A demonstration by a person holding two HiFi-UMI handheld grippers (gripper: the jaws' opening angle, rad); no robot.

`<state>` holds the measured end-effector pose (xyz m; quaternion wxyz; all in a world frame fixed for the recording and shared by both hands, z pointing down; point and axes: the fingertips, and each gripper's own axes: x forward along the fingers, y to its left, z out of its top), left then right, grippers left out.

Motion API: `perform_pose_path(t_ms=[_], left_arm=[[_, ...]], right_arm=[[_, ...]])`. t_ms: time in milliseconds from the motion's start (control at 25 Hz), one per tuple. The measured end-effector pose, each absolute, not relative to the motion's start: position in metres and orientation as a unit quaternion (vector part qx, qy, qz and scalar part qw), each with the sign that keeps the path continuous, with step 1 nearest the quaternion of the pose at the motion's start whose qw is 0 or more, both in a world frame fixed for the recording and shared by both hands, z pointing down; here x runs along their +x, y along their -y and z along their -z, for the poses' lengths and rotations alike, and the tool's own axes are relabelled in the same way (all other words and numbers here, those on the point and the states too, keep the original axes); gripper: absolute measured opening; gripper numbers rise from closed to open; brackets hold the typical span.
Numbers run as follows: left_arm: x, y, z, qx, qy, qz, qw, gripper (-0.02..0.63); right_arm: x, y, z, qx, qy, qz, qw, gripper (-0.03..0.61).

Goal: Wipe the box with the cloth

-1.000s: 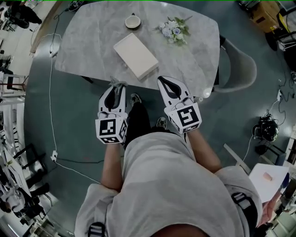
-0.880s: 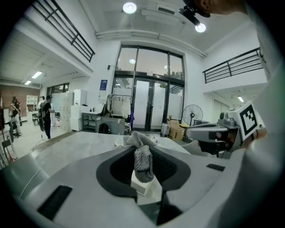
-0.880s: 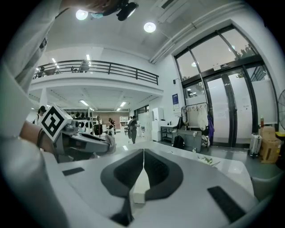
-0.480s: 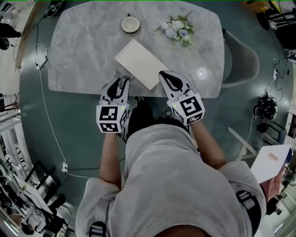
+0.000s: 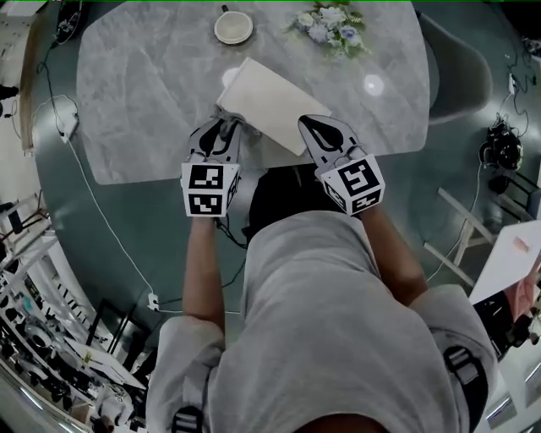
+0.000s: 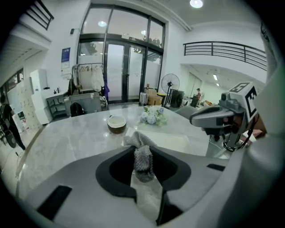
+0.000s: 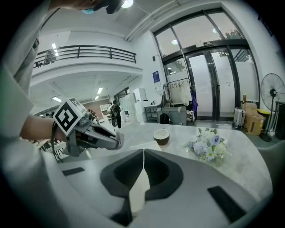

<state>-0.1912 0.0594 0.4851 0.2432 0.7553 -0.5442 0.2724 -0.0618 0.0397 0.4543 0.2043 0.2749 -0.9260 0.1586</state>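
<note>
Box (image 5: pixel 269 103) – long axis far-left to near-right – L tool (image 5: pixel 222 127) clenches cloth (image 6: pixel 143 155), R tool (image 5: pixel 314 127) closed, empty.

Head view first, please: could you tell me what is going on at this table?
A person stands at the grey marble table with a gripper in each hand. The left gripper has its jaws shut on a crumpled grey cloth, held at the near left edge of the flat cream rectangular box. The right gripper, jaws together and empty, is at the box's near right side. A cup and flowers sit beyond.
</note>
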Motion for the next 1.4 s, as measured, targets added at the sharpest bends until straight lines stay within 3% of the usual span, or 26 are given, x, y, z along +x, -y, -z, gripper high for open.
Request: perform_pose_path(t_ms=[440, 960, 1400], left_arm=[[-0.197, -0.029, -0.550, 0.735, 0.490, -0.329, 0.334, 0.100], [-0.195, -0.016, -0.555, 0.718, 0.514, -0.286, 0.372, 0.141], [-0.197, -0.017, -0.560, 0.725, 0.512, -0.253, 0.384, 0.106]], right_arm=[[-0.061, -0.010, -0.490, 0.268, 0.919, -0.196, 0.212, 0.026], [-0.077, 0.001, -0.494, 0.229, 0.927, -0.199, 0.221, 0.028], [-0.073, 0.002, -0.497, 0.236, 0.924, -0.198, 0.225, 0.028]])
